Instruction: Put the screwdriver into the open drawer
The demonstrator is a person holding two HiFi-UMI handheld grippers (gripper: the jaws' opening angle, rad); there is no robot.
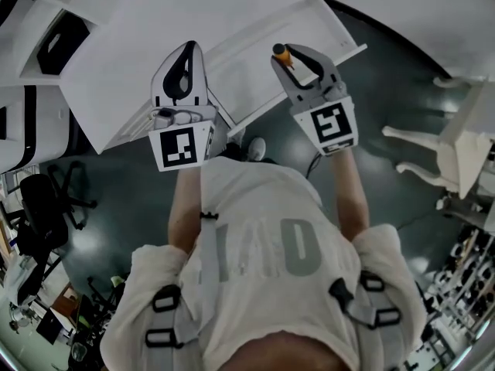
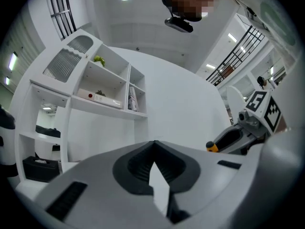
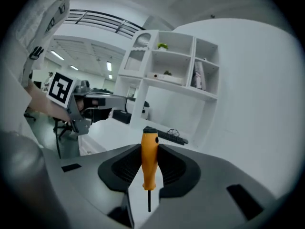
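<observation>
While hovering over desk [image 1: 139,52] near its front edge, gripping screwdriver [image 3: 149,162] by orange handle between right gripper [image 3: 149,147] fingers; handle tip sticking out past fingertips, black shaft pointing back toward camera. Holding left gripper [image 2: 153,143] alongside, also over desk, fingers pressed together, nothing between. Facing white shelf unit [image 3: 177,83] behind desk.

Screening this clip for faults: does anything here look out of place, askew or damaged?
Nothing looks spilled or damaged. One oddity: the right gripper clamps the orange screwdriver by its handle in its jaws, with the shaft pointing back toward the gripper and the handle's end poking past the jaw tips. The left gripper is empty, jaws together.
</observation>
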